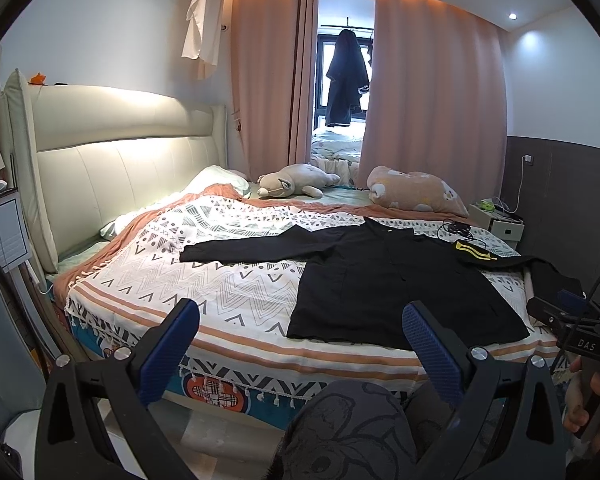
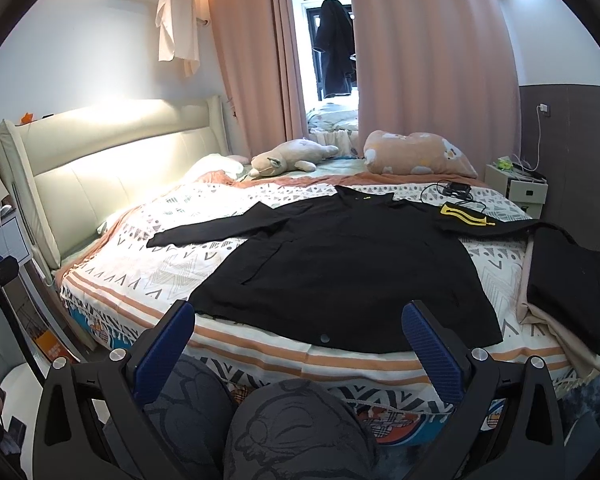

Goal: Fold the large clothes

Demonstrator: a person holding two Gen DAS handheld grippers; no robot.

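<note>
step: about to start first fold | my left gripper (image 1: 300, 320) and right gripper (image 2: 299, 320) both wide, empty | black jacket (image 2: 340, 264) flat on bed (image 2: 260, 356), sleeves spread | next: reach for a sleeve

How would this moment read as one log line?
stage: before folding | jacket: spread flat on bed | left claw: open, empty | right claw: open, empty
</note>
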